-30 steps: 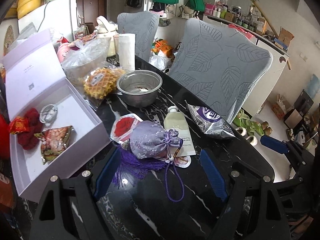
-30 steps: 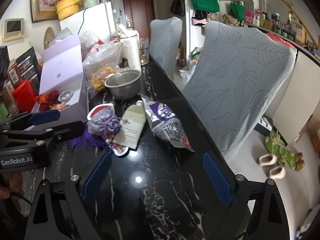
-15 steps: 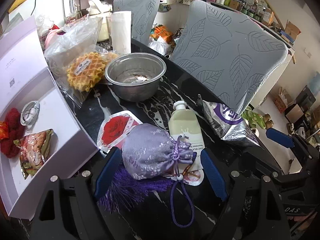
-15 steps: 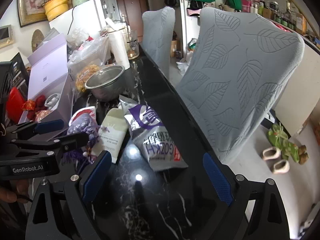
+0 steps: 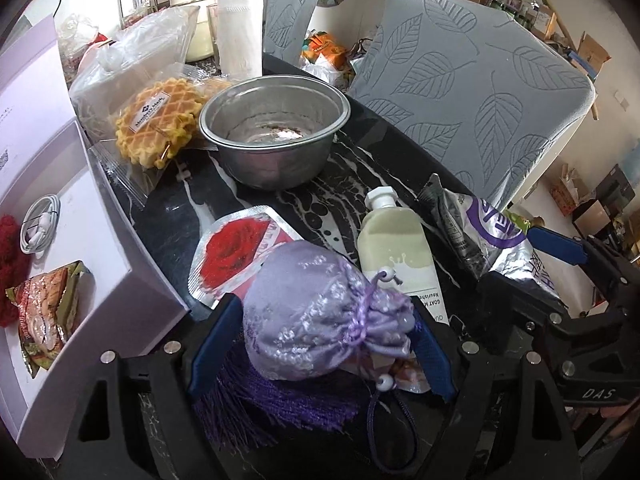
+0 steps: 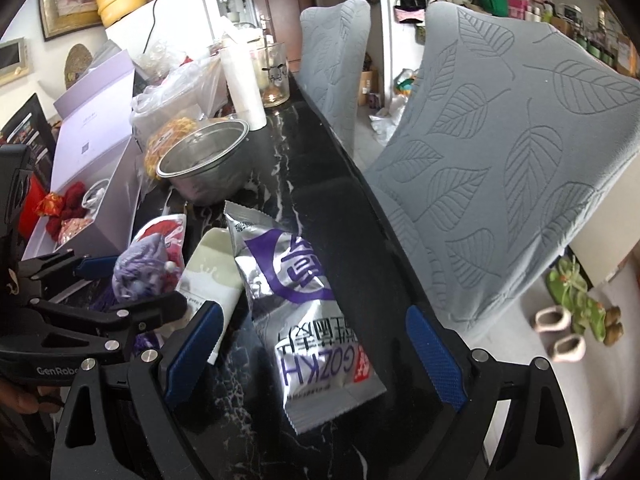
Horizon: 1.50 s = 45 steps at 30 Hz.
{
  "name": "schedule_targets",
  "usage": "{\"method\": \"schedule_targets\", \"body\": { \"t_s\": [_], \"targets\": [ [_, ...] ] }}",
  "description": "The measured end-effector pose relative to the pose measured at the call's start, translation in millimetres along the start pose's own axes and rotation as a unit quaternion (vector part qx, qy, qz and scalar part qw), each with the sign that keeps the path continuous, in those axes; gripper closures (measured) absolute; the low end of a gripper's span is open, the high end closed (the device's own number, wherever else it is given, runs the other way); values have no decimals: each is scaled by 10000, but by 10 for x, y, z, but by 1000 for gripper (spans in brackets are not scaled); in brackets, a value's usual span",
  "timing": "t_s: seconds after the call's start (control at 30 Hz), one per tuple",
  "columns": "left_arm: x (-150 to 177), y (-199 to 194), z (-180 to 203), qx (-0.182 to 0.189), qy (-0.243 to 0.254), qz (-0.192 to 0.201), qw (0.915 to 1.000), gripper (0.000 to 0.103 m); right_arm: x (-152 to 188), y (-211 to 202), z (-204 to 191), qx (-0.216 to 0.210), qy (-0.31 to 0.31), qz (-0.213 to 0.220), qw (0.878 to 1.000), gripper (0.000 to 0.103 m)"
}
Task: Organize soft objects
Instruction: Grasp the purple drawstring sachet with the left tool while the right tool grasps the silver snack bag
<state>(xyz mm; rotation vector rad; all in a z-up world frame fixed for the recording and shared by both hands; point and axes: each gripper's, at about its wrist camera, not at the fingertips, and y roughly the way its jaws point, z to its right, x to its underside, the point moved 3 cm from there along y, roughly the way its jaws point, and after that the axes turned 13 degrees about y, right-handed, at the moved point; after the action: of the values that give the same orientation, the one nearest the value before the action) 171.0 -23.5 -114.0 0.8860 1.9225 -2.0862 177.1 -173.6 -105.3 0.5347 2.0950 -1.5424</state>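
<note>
My left gripper [image 5: 320, 340] brackets the purple sachet [image 5: 320, 316] at the table's near edge, jaws wide — closing could snag its tassel [image 5: 276, 400] or the pouch beneath. Right gripper [image 6: 316, 352] hovers wide over the snack bag [image 6: 312, 312].

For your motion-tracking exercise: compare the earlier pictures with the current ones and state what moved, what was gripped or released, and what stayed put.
The left gripper advanced until its open blue pads straddle the lilac satin drawstring pouch; no grip yet. The right gripper came forward over the silver-and-purple foil snack bag, open and empty. The pouch, the cream squeeze bottle, the steel bowl and the white gift box stayed put.
</note>
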Motion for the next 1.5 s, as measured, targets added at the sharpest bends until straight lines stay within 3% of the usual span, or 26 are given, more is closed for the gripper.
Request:
{"method": "schedule_targets", "body": {
  "t_s": [0.37, 0.47, 0.63, 0.83, 1.0, 1.5],
  "targets": [
    [43, 28, -111, 150, -182, 218, 9995, 21, -48, 233, 21, -292, 117, -307, 9990, 9],
    [59, 11, -103, 143, -151, 270, 9994, 27, -67, 234, 8, -298, 106, -297, 9991, 12],
    [58, -4, -35, 168, -69, 290, 9994, 32, -79, 268, -68, -459, -17, -300, 9985, 37],
    [96, 0, 63, 285, 7, 254, 9993, 36, -18, 279, -184, -677, -182, -331, 9970, 57],
    [169, -26, 95, 371, -16, 219, 9991, 38, 48, 239, -224, -736, -230, -324, 9965, 62],
    [508, -237, 237, 338, -69, 113, 9993, 39, 412, -3, -294, -732, -205, -279, 9967, 63]
  ]
}}
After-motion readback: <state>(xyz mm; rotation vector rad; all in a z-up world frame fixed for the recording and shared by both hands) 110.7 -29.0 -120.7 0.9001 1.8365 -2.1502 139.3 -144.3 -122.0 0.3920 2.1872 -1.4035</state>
